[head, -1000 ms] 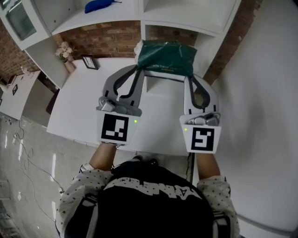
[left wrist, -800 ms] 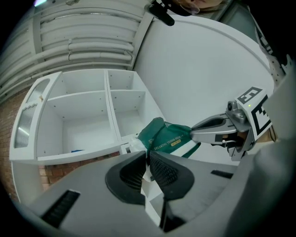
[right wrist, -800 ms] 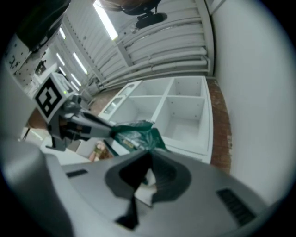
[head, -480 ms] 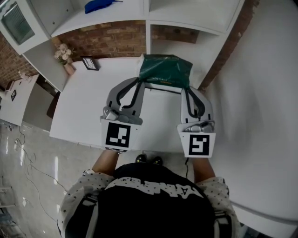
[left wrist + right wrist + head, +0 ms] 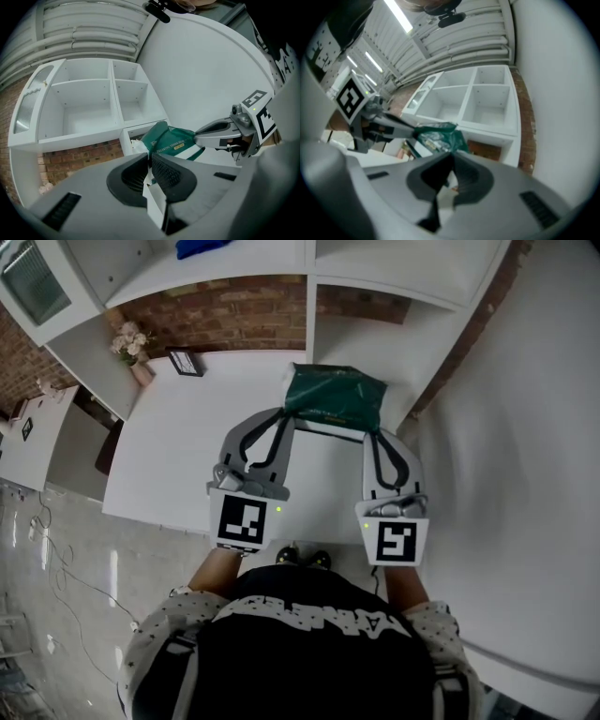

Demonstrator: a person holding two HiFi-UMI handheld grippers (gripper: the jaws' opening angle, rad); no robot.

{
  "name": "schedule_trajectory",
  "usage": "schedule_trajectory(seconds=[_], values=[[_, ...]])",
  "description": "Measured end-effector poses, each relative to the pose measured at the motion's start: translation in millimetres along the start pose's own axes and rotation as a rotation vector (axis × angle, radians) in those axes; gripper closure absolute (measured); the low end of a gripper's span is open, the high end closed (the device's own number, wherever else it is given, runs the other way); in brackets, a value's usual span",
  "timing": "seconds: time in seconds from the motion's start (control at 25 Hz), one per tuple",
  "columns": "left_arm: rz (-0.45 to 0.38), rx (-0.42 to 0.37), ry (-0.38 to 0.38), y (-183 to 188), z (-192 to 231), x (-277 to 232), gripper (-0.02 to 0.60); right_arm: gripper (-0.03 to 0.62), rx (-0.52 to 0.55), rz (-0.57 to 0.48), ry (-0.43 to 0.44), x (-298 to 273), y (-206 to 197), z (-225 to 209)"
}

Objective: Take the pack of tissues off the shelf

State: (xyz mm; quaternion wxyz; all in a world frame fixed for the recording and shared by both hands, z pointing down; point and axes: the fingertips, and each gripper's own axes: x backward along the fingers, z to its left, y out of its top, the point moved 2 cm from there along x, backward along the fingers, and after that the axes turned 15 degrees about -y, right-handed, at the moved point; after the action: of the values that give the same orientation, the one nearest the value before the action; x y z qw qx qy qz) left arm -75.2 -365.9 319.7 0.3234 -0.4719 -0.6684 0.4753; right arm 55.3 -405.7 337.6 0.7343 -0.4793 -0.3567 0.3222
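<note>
Left tongs (image 5: pixel 285 415) and right tongs (image 5: pixel 375 434) clamp tight on opposite ends of the pack (image 5: pixel 334 395), keeping it level, just outside the shelf (image 5: pixel 403 266).

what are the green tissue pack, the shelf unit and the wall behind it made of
The tissue pack: probably thin plastic film, dark green and glossy, creased with highlights. The shelf unit: looks like white painted or laminated board, smooth; the core is hidden. The wall: red-brown brick, rough, pale mortar lines showing.

Your head camera looks steeply down; both gripper cameras face 12 o'clock, close, sharing the green plastic tissue pack (image 5: pixel 171 140) (image 5: pixel 439 136).
</note>
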Motion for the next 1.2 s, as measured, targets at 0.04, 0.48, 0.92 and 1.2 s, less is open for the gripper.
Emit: schedule_trajectory(seconds=[0.04,0.48,0.92,1.2], values=[[0.001,0.002,0.000,-2.1,0.3,1.4,0.529,0.553,0.000,0.003,0.001,0.8,-1.4,2.3],[0.024,0.011,0.020,-14.9,7.3,7.8,0.529,0.553,0.005,0.011,0.028,-3.8,-9.1,17.5],[0.023,0.010,0.037,-15.0,15.3,11.5,0.529,0.554,0.001,0.001,0.040,-9.9,-4.7,23.7],[0.023,0.017,0.049,-16.0,21.3,18.1,0.529,0.554,0.012,-0.002,0.050,-12.0,-1.0,31.0]])
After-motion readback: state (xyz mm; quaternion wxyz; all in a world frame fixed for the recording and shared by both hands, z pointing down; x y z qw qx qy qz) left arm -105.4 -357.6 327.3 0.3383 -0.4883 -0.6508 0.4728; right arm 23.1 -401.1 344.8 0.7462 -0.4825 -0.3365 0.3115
